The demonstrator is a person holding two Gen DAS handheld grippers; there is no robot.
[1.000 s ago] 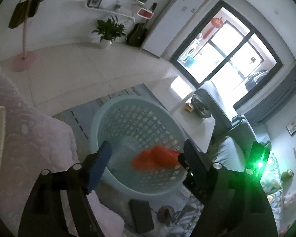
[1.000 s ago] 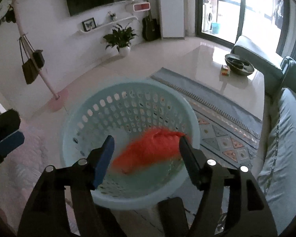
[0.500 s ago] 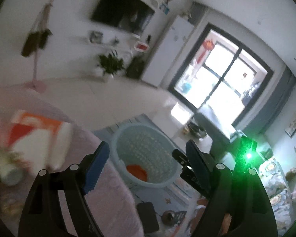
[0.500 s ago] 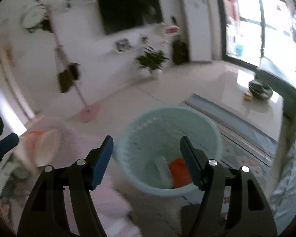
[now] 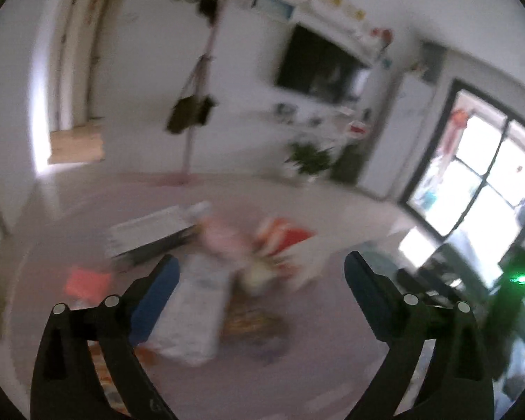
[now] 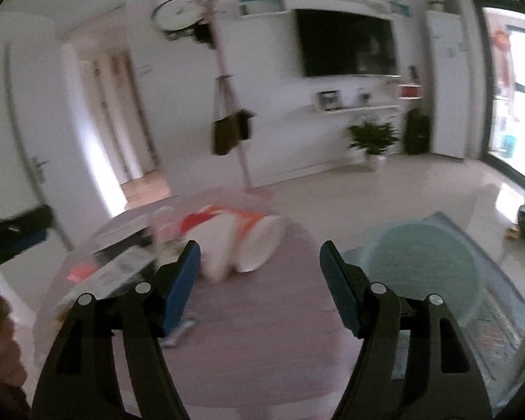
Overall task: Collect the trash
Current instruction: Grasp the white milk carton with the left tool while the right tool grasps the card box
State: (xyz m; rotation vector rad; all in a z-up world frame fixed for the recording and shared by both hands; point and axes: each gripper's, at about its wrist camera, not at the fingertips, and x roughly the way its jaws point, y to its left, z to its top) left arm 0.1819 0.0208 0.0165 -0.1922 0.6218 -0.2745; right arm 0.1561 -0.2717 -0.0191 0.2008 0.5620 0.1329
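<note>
Nearest the lens in both wrist views, the 2 tongs hang above a pink-clothed counter (image 6: 262, 343) with their jaws apart and widening — nothing sits between the pads of the left tongs (image 5: 259, 273) or the right tongs (image 6: 260, 266). Just beyond the left tongs, a white printed pack (image 5: 192, 311) lies on the counter, its near end partly behind the left blue pad. Past that pack the trash is heaped toward the counter's far side: a pink bottle (image 5: 217, 234), a small pale cup (image 5: 259, 276) and a stack of white paper bowls with red-orange print (image 6: 241, 241), all blurred. Left of the heap on the counter lies a small red card (image 5: 85, 280), and behind it a flat white box (image 5: 147, 231). Right of the counter, down on a patterned rug (image 6: 500, 318), stands the pale blue laundry basket (image 6: 420, 266) — its contents cannot be made out. Well beyond the counter, a pink coat stand (image 6: 227, 105) carries a dark bag, and a black television (image 6: 346, 45) hangs on the white wall.
</note>
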